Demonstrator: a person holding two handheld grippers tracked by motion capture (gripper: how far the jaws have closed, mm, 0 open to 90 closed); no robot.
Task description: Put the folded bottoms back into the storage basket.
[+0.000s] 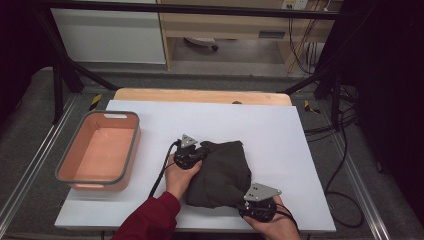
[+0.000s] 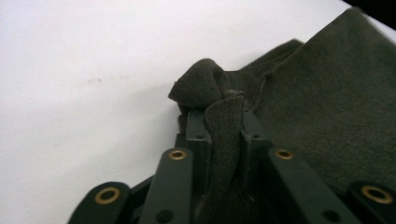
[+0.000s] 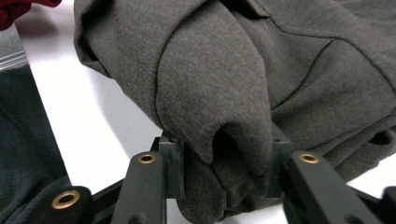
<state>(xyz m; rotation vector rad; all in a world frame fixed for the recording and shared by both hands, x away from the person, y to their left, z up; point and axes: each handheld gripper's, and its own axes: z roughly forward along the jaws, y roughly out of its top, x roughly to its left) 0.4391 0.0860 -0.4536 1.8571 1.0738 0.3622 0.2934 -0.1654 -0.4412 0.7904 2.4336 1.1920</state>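
Observation:
A dark olive-grey garment [image 1: 222,172] lies bunched and folded on the white table top [image 1: 260,125]. My left gripper [image 1: 201,153] sits at the garment's upper left corner. In the left gripper view its jaws [image 2: 223,116] pinch a thin strip of the cloth [image 2: 327,93], with a small bunch sticking out past the tips. My right gripper [image 1: 246,202] is at the garment's lower right edge. In the right gripper view it [image 3: 222,144] is shut on a thick rolled fold of the cloth [image 3: 233,70].
A salmon tub with a grey rim [image 1: 59,170] stands at the table's left side. A red sleeve [image 1: 150,220] comes in at the bottom. Cables [image 1: 345,150] run over the floor to the right. A wooden edge [image 1: 200,95] lines the back.

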